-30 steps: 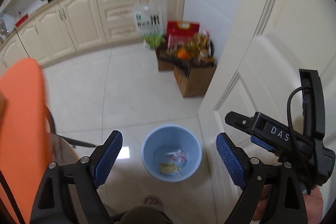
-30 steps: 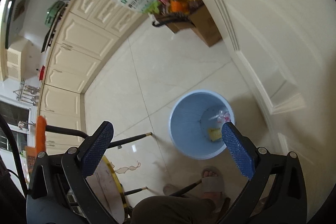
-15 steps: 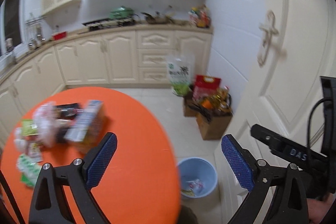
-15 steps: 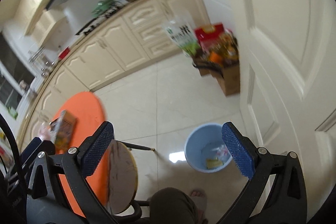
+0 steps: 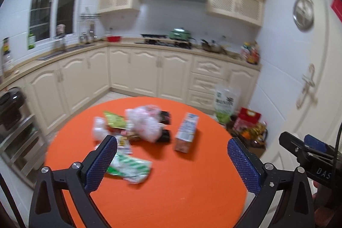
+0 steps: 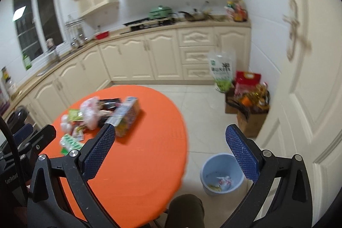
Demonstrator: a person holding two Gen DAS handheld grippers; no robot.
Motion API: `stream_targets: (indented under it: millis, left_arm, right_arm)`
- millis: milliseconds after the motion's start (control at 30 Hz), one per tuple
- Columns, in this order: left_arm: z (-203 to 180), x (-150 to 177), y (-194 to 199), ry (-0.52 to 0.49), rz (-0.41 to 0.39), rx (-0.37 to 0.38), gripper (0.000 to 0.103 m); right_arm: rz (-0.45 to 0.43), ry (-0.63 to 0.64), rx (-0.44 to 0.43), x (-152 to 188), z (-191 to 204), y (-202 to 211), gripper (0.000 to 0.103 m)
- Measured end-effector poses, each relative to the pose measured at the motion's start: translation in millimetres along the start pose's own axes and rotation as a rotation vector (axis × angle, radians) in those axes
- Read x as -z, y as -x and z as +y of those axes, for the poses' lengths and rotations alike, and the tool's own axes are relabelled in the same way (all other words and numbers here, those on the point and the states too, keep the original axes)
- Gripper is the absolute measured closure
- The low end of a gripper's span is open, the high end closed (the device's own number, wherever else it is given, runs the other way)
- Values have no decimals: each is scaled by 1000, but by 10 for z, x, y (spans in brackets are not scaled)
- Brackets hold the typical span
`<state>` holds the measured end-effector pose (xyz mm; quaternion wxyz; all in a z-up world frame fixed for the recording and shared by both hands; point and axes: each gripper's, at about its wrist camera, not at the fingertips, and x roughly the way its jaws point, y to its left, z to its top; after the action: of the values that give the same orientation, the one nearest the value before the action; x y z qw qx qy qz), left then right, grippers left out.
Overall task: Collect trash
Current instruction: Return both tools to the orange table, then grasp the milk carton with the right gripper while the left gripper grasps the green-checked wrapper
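A: Surroundings?
B: Trash pile [image 5: 136,127] and carton [image 5: 186,132] on orange table [image 5: 181,185]; blue bin [image 6: 222,173] on floor beside it.
A: Fingers?
B: Left gripper [image 5: 172,164] and right gripper [image 6: 171,155] both spread wide, holding nothing.

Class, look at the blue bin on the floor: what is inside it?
Inside the blue bin lie a few crumpled wrappers, white and yellowish. Its near wall hides part of the bottom, so anything there cannot be seen.
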<state>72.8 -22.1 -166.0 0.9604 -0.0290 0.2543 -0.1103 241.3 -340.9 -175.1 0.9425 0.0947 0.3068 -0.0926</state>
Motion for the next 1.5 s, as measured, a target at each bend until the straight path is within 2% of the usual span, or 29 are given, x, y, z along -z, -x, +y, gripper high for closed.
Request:
stream_targets:
  millis: [133,267,467,533,733,767,900,967,1033,1067,1200,1500]
  left_arm:
    - [229,177,453,47,-42,-50,2]
    - [262,424,785,82,-66,-103,1]
    - [352,725,1168,128,-63,-142,2]
    - [332,812,1231,142,-53,-146,2]
    - [252,743,1148,164,3,-149,2]
    - [278,637,1108,168,11,-150,2]
    - [258,570,912,178,59,-157,2]
    - [293,364,724,181,85,-164,2]
    - [317,257,496,182,115,-171,2]
    - [348,29,327,184,131,-172,2]
    - [429,-185,-240,207,214,-175,2]
    - [537,-842,-1440,257,337,-224,2]
  right_arm:
    - [-16,75,-41,-2,422,95,0]
    - [-30,138,-80,60,776,199,0]
    - [-5,181,-121,129,1024,163,0]
    - [5,181,-125,144,1038,126,0]
    - [55,164,-117,142,1026,-110,0]
    - [64,162,-114,150,1019,-159,0]
    - [114,144,-103,161,970,-442,0]
    - [139,133,-96,157,948,-588,0]
    - [167,127,-88,153,929,-788,0]
    - [182,127,-84,150,928,-900,0]
    - [237,123,-76,157,958,-1303,0]
    - [343,92,-65,153,1008,-2188,0]
